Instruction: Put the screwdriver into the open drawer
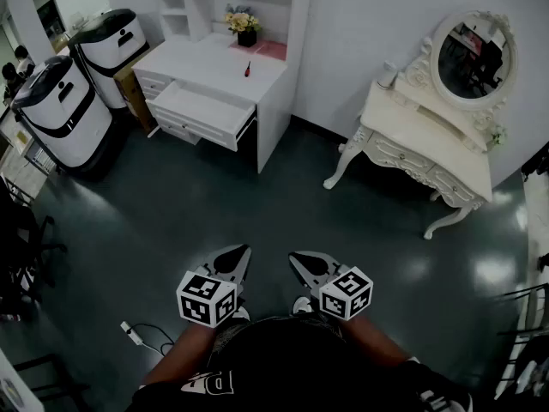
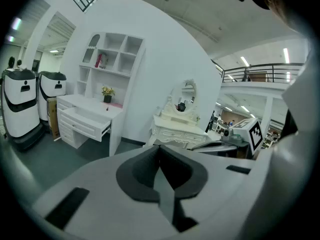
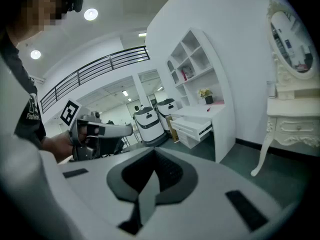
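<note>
Jaws of both grippers are pressed together with nothing between them: the left gripper and the right gripper hang side by side just ahead of the person's body, angled slightly down over the dark floor. Well beyond them, across the floor, stands the white desk, its open drawer pulled out toward the viewer below the tabletop. The screwdriver, red-handled, lies on the tabletop just behind the drawer and in front of a flower pot, well apart from both sets of jaws and up and to the left of them in the head view. Likely hazards: arriving with the jaws unopened would push the slim tool and set it rolling; a careless approach could strike the projecting drawer front or the pot.
</note>
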`<state>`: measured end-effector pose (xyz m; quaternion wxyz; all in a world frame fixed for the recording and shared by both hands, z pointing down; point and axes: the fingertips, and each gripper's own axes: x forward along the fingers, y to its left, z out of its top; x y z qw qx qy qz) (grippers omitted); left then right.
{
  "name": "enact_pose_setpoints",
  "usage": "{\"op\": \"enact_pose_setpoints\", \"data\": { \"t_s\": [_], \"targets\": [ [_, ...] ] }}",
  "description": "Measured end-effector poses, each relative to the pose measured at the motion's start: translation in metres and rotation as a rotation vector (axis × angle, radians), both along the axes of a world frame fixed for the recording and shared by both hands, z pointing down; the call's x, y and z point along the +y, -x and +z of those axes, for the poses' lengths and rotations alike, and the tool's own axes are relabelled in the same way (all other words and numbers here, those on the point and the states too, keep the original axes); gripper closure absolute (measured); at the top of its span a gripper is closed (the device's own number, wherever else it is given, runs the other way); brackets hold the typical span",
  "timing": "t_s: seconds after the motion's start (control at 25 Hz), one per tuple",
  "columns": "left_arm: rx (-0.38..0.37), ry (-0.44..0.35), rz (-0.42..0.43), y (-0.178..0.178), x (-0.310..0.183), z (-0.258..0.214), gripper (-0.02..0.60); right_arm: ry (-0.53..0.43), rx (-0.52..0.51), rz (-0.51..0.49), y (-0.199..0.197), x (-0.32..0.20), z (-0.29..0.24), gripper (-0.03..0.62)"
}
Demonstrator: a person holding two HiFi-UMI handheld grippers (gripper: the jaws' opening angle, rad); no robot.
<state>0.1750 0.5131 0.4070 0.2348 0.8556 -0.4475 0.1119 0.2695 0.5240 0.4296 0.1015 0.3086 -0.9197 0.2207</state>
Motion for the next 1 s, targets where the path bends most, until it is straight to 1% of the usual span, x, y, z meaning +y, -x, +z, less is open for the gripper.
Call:
{"op": "enact_pose_setpoints", "data": {
  "t_s": [0.24, 0.48, 0.72, 0.88, 1.0],
  "targets": [
    [0.002, -0.003, 0.02, -0.007, 0.004, -0.001, 0.566, -0.001, 0.002, 0.006, -0.002, -0.001, 0.001, 0.588],
    [-0.006, -0.004, 0.017, -0.009, 0.002, -0.001, 0.566, -0.001, 0.01, -0.003, -0.008, -0.003, 0.002, 0.588],
    [-0.012, -0.001, -0.002, -0.014, 0.002, -0.001, 0.566, 0.006, -0.028, 0.002, -0.014, -0.008, -0.002, 0.586],
    [-0.015, 0.011, -0.027, -0.02, 0.003, 0.003, 0.566, -0.032, -0.024, -0.023, -0.018, -0.01, -0.006, 0.585],
    [0.013, 0.021, -0.048, -0.031, 0.002, 0.004, 0.566, -0.035, -0.047, -0.053, -0.026, -0.011, -0.008, 0.585]
  ]
}}
